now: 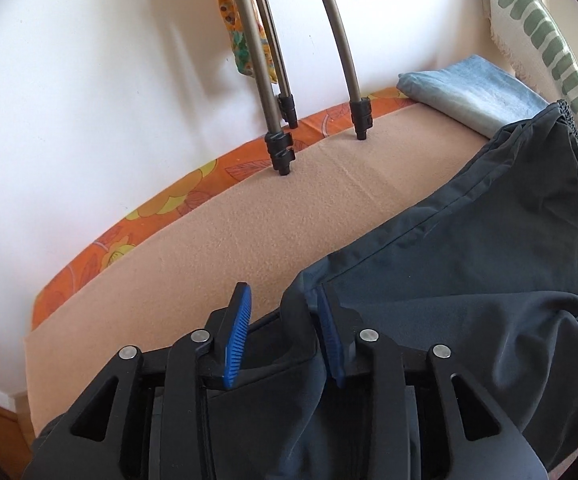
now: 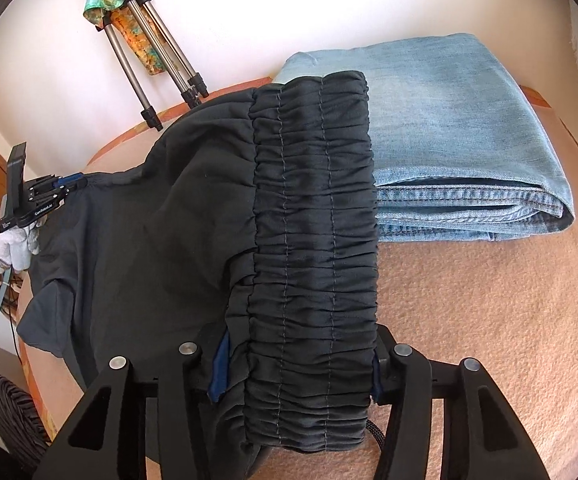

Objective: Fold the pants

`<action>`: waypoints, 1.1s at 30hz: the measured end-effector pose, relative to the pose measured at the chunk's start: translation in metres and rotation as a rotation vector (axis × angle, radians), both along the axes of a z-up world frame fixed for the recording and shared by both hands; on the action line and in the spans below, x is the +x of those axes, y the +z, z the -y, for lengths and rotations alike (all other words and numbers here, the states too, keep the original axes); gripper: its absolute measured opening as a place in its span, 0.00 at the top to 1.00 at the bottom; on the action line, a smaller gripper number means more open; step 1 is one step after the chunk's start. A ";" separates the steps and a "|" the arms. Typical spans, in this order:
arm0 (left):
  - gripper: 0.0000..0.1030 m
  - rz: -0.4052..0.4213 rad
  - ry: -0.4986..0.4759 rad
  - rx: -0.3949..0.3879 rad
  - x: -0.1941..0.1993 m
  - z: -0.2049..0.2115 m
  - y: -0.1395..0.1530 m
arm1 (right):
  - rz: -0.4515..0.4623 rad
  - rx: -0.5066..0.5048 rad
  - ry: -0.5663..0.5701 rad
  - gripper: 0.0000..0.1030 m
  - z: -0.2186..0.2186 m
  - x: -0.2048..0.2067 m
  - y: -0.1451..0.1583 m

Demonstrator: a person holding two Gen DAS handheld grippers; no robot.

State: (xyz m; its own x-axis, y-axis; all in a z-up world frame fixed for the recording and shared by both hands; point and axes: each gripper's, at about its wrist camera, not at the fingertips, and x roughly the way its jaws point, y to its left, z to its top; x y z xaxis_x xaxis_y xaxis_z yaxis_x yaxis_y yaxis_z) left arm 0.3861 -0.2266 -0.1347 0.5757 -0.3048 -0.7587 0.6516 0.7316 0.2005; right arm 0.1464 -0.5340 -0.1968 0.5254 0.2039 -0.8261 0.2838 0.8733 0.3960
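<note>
1. A beige blanket (image 1: 249,208) covers the surface, with a white wall behind it and a tripod (image 1: 281,148) standing at the far edge
2. Folded jeans (image 2: 469,140) lie at the far right, and the waistband (image 2: 313,240) of the pants touches their near-left edge
3. The dark pants (image 2: 149,220) are spread from the near middle out to the left, not flat, with loose folds in the legs
4. The right claw (image 2: 301,352) has the gathered waistband between its pads, one pad close on each side; I cannot tell whether they really press on it
5. The left claw (image 1: 283,292) is at the left end of the pants, carried by a gloved hand (image 2: 13,244); its pads stand apart, cloth from a leg lies in the gap and over the right finger, but it is not squeezed
6. My judgement of the step: the pants are being laid out and taken at both ends, so the fold itself is not yet made
7. The next move calls for a firm hold by the left claw on the leg cloth, then a pull between both ends to make the cloth smooth
8. After that one end can go over the other; the waistband should stay off the jeans, so that the two piles do not mix
</note>
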 end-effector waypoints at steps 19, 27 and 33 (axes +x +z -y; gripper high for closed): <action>0.42 -0.007 -0.549 0.072 -0.224 0.077 0.016 | -0.034 0.060 -0.153 0.26 0.009 -0.044 0.015; 0.88 -0.061 -0.550 0.106 -0.206 0.083 -0.005 | -0.040 0.215 -0.346 0.25 0.014 -0.087 0.009; 0.95 -0.072 -0.558 0.076 -0.211 0.077 -0.004 | -0.020 0.406 -0.400 0.26 0.014 -0.086 -0.010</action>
State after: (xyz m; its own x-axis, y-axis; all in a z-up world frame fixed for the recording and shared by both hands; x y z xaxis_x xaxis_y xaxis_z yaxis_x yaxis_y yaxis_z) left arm 0.1756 -0.3040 -0.1389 0.2893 -0.4913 -0.8216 0.9493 0.2577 0.1802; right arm 0.0607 -0.5484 -0.2072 0.6123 0.2955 -0.7333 0.5717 0.4751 0.6689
